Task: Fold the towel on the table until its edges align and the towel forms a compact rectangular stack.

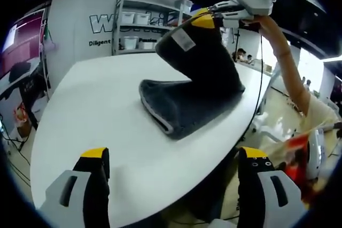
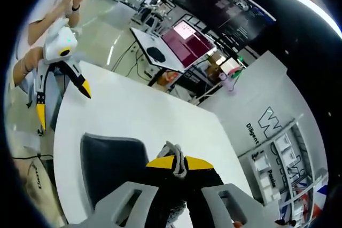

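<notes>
Table: white, rounded top, the largest surface here; in the right gripper view it runs up and away from the jaws.
Towel: dark grey, lies on the far right part of the table near its edge. The lower part sits folded flat, with a pale hem showing at the fold's open end. The upper part is lifted off the table, rising to a peak with a white label near the top. In the right gripper view the flat part lies spread on the table, just left of the jaws.
Back wall: white, dark lettering, only partly readable.
Shelving: grey rack with white bins, against that wall.
Right gripper: jaws closed tight on a bunched edge of the towel, with pale hem poking out between the yellow tips. In the left gripper view it sits at the towel's lifted peak, a bare forearm behind it.
Left gripper: jaws wide apart, nothing between them, over the table's near edge, well short of the towel. In the right gripper view it hangs beyond the table's far side, its jaws spread.
</notes>
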The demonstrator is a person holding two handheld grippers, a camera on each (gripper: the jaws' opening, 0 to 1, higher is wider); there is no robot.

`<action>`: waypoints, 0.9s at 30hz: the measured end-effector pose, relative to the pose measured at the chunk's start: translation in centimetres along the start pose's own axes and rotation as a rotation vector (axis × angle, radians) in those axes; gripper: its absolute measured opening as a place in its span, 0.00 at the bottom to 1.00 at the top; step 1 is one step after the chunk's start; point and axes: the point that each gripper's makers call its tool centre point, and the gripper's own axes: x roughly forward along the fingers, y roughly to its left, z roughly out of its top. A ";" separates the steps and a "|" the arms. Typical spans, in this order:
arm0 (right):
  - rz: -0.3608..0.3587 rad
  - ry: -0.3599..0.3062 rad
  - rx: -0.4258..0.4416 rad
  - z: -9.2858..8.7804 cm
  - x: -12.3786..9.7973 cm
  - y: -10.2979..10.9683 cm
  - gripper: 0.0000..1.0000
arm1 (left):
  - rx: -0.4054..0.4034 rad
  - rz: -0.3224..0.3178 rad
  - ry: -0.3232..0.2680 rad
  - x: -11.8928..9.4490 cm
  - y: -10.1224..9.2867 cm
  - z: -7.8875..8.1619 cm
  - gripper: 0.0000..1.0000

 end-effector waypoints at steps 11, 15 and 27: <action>0.012 -0.019 -0.031 1.5 1.1 2.1 0.02 | -0.003 0.001 0.005 0.2 0.1 -0.3 0.99; 0.030 -0.007 -0.053 1.4 2.1 3.4 0.02 | -0.006 -0.002 0.007 0.2 0.1 -0.4 0.99; 0.124 0.009 -0.075 1.3 3.8 7.5 0.02 | -0.014 0.002 0.009 -0.1 0.5 -0.9 0.98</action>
